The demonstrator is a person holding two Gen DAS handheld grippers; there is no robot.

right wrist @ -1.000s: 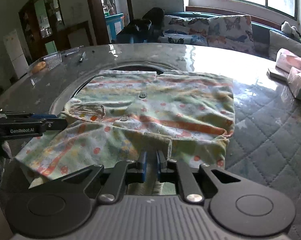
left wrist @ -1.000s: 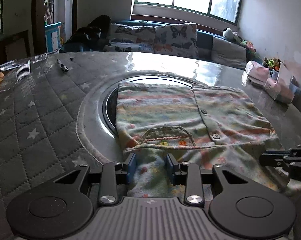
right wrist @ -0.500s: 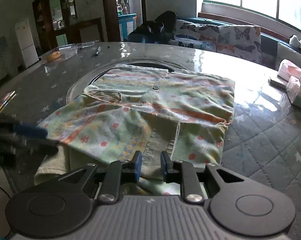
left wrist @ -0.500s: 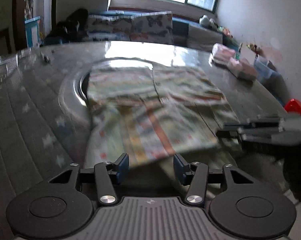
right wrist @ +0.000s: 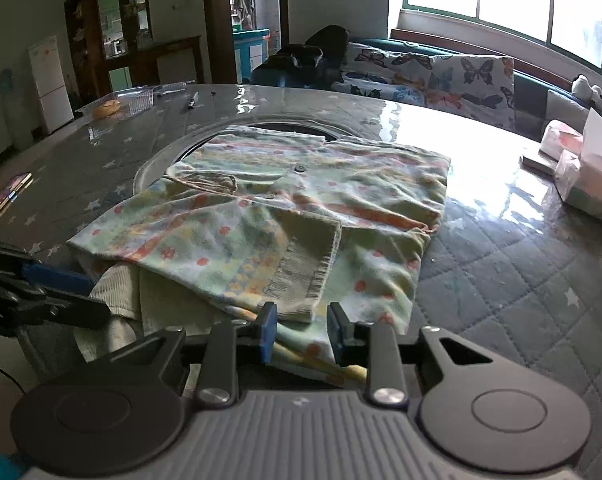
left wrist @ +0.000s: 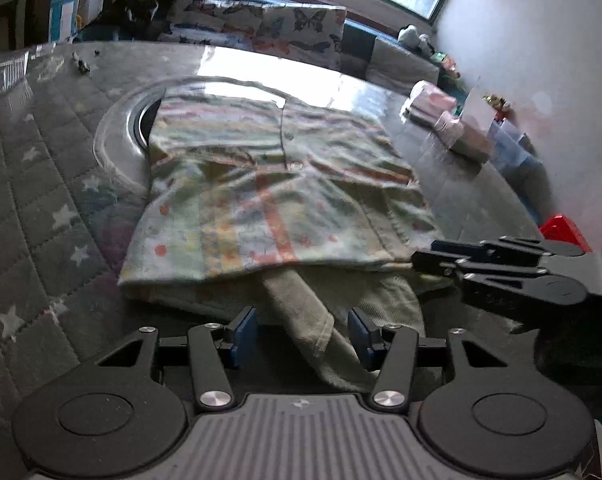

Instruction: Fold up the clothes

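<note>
Patterned shirt [right wrist: 285, 204] lies folded on the quilted table [right wrist: 521, 280]; left gripper [left wrist: 303, 336] and right gripper [right wrist: 301, 330] both spread apart, holding nothing; no legible writing.

A wide multi-pane window [right wrist: 505, 0] pours daylight onto a glossy grey table cover quilted with white stars [right wrist: 513, 248]. Below it runs a dark teal sofa with butterfly-print cushions [right wrist: 433, 72]. A white fridge [right wrist: 51, 84] and dark wooden shelving [right wrist: 113, 36] stand against the far wall.
</note>
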